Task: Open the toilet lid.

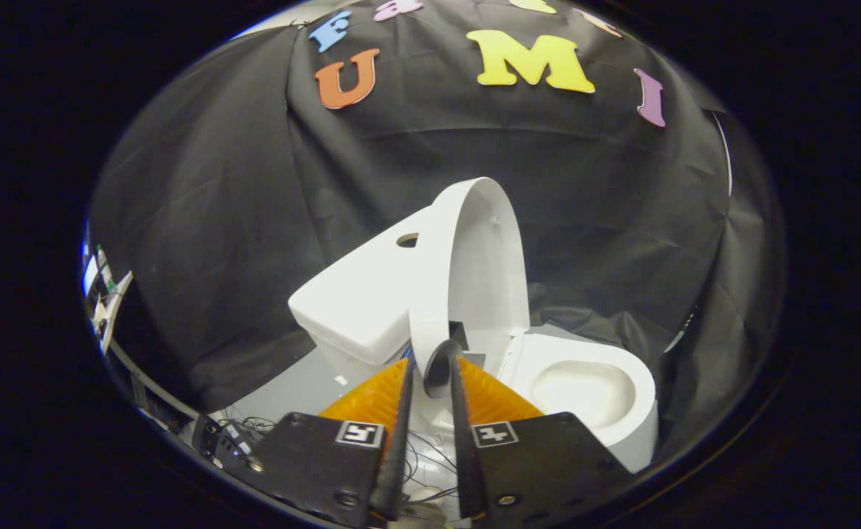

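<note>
Left to right: the tank (pixel 361 301), then the toilet lid (pixel 474 264) swung nearly upright against it, bowl (pixel 585 386) open on the right. The gripper (pixel 430 367) looks clenched on the lid's rim. Lifting's basically done; next it probably just needs to let go gently.

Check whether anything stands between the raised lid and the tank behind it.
Nothing visible does. The toilet lid stands raised off the bowl, its lower edge between the tool fingers, with the tank just behind it and bare of objects.
</note>
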### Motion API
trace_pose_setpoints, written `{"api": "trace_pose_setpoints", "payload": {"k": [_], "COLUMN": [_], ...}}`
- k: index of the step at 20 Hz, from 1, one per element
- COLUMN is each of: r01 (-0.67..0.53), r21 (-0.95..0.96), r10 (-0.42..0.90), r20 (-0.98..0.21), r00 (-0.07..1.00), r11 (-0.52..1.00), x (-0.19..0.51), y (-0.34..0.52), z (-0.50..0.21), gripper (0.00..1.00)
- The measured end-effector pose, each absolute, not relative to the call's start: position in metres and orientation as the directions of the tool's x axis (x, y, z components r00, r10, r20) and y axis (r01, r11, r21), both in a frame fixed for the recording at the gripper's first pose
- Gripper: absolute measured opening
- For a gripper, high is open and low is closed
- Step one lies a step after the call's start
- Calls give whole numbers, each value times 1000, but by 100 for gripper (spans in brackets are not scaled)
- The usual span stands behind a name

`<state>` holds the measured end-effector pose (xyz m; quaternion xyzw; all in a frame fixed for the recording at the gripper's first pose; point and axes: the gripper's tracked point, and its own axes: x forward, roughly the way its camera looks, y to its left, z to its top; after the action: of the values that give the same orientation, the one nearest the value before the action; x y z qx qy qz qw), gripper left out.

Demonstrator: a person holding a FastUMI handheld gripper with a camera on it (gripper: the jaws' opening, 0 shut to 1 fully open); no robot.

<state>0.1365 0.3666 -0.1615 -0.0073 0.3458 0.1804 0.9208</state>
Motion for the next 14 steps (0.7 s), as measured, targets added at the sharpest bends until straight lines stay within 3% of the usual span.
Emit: {"api": "trace_pose_setpoints", "payload": {"k": [3, 6, 14], "r01": [-340, -319, -234], "r21": [90, 89, 113], "r10": [324, 314, 259], "r20": [-594, -541, -355], "r00": [736, 780, 898], "r11": [936, 944, 966], "x": [128, 124, 92], "y": [346, 322, 225], "z": [-138, -120, -55], "gripper": [64, 86, 95]}}
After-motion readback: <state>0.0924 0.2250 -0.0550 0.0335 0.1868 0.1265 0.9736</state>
